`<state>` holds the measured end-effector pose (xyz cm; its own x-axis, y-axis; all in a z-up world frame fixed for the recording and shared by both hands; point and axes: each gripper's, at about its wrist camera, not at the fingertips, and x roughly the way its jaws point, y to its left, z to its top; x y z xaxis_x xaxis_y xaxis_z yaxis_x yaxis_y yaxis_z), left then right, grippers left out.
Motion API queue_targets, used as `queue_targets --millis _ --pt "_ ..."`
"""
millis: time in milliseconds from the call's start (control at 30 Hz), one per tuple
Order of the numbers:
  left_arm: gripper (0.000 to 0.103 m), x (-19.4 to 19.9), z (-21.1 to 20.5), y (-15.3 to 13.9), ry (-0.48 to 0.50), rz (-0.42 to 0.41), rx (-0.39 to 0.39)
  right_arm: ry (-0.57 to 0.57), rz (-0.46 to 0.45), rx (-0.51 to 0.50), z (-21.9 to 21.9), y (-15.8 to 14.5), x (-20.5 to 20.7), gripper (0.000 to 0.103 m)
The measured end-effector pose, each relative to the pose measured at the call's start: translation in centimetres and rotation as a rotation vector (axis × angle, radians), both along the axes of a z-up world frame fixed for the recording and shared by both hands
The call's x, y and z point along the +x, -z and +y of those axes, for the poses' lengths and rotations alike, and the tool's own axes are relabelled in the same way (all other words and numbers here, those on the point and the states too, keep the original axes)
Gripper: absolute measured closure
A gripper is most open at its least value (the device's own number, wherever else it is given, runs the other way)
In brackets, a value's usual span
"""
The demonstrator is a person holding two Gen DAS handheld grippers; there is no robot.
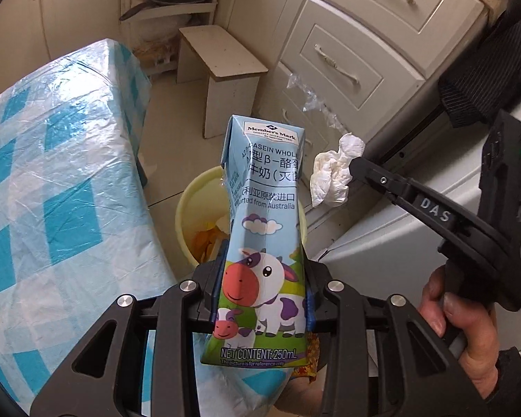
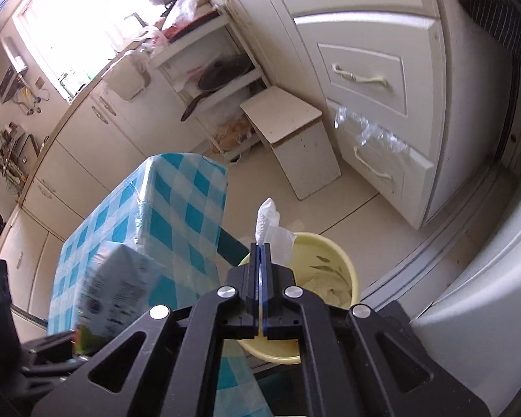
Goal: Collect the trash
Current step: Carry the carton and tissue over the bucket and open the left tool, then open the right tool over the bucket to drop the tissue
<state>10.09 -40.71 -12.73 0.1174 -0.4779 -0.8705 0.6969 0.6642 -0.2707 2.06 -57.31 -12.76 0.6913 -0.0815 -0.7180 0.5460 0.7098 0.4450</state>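
Note:
My left gripper (image 1: pixel 260 295) is shut on a blue milk carton (image 1: pixel 264 215) with a cartoon cow, held upright above a pale yellow bin (image 1: pixel 187 201) on the floor. My right gripper (image 1: pixel 356 166) reaches in from the right of the left wrist view, shut on a crumpled white tissue (image 1: pixel 333 173). In the right wrist view the same right gripper (image 2: pixel 262 253) pinches the tissue (image 2: pixel 271 229) over the yellow bin (image 2: pixel 344 264), which holds some scraps. The milk carton (image 2: pixel 118 288) shows blurred at lower left there.
A table with a blue checked plastic cover (image 1: pixel 59 180) stands left of the bin. A small white stool (image 1: pixel 225 73) and white drawers (image 1: pixel 347 66) lie beyond. A white appliance (image 1: pixel 416 243) is at right. A person's hand (image 1: pixel 458 316) grips the right tool.

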Motion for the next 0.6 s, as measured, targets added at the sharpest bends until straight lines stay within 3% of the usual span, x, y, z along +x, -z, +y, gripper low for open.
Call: queue_targets --millis 167,233,300,567,600 --pt "0.063 1.2 -3.2 3.2 -0.014 0.060 0.093 0.032 0.006 0.109 -1.2 1.8 1.3 0.101" --pt "0.054 1.4 -3.8 3.5 -0.015 0.052 0.109 0.038 0.011 0.143 -1.4 2.3 1.5 0.101" --pt "0.050 1.5 -4.0 3.2 -0.013 0.044 0.107 0.034 0.021 0.155 -1.3 2.5 1.7 0.101" --pt "0.040 1.6 -2.7 0.8 -0.008 -0.109 0.149 0.009 0.094 0.174 -0.4 3.6 3.3 0.101" --pt "0.039 1.7 -2.3 0.5 -0.008 -0.124 0.151 0.003 0.119 0.188 -0.4 4.1 3.6 0.094"
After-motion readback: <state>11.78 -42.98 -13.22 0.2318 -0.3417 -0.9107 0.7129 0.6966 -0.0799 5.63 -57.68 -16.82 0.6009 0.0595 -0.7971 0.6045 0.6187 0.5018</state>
